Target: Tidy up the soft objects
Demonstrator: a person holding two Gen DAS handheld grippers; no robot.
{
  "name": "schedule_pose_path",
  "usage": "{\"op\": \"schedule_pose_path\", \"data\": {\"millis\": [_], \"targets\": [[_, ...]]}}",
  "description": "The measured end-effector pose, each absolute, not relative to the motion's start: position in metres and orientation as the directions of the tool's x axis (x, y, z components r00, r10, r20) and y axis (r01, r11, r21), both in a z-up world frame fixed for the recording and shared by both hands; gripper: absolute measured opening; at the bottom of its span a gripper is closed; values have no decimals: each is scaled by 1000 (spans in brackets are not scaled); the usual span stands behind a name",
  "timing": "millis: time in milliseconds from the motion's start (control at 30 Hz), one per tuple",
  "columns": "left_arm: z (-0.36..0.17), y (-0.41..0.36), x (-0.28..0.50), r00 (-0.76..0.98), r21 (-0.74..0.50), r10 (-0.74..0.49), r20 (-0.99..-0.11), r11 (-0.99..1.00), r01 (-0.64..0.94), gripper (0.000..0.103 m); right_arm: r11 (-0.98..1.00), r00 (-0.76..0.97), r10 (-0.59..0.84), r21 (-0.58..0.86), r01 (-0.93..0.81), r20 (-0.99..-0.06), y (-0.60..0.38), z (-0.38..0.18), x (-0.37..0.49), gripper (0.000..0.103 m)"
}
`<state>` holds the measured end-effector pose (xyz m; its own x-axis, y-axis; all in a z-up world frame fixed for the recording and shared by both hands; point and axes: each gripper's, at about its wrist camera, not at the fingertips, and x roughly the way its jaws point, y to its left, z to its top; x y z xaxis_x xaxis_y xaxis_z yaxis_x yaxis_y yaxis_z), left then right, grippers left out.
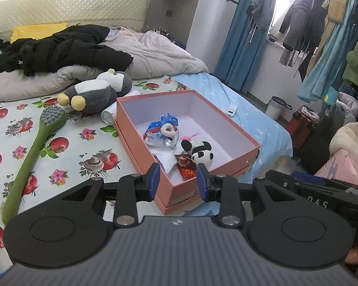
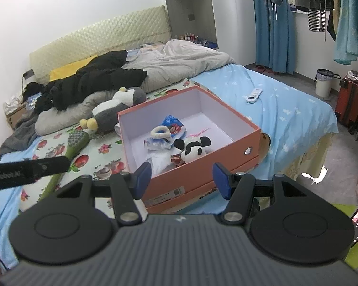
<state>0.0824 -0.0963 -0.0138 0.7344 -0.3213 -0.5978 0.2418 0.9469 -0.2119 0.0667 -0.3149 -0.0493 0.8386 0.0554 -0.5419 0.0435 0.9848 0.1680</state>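
Observation:
An orange box (image 1: 179, 193) (image 2: 198, 166) with a white inside lies open on the bed. In it are a small panda plush (image 1: 201, 153) (image 2: 193, 149), a blue plastic bag (image 1: 162, 128) (image 2: 167, 131) with a fluffy ring on top, a white cloth and a red wrapper (image 1: 186, 165). A grey and white penguin plush (image 1: 100, 90) (image 2: 117, 107) lies on the bed behind the box. My left gripper (image 1: 177, 174) hovers open over the box's near corner, nothing between its pads. My right gripper (image 2: 181, 174) is open and empty before the box's near side.
A long green brush (image 1: 35, 147) (image 2: 77, 140) and a white can (image 1: 108, 116) lie left of the box. A remote (image 1: 232, 109) (image 2: 254, 96) rests on the blue sheet. A black jacket and grey duvet fill the bed's far half. A bin (image 2: 323, 83) and a red suitcase (image 2: 350, 95) stand on the floor.

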Motion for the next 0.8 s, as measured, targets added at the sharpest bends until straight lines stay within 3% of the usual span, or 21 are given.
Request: {"op": "schedule_pose_path", "data": {"millis": [200, 267, 300, 333, 400, 500, 800], "targets": [[-12, -96, 85, 740, -211, -317, -593, 948, 237, 42, 984, 833, 73, 176, 30, -548, -312, -50, 73, 60], [-12, -96, 85, 742, -212, -315, -591, 949, 234, 54, 984, 827, 81, 179, 23, -556, -313, -51, 76, 72], [-12, -96, 84, 746, -213, -314, -587, 949, 232, 62, 984, 825, 80, 176, 24, -560, -313, -51, 76, 92], [-11, -95, 84, 751, -211, -309, -584, 951, 228, 66, 986, 822, 69, 163, 30, -566, -313, -51, 77, 101], [-10, -94, 83, 764, -196, -293, -574, 956, 220, 83, 989, 828, 46, 141, 41, -559, -313, -50, 78, 103], [-8, -91, 84, 782, -180, -267, -563, 963, 200, 94, 989, 841, 26, 139, 59, -541, -318, -47, 79, 103], [-7, -86, 86, 781, -162, -230, -581, 973, 166, 101, 987, 822, 67, 156, 27, -566, -314, -51, 82, 103]]}}
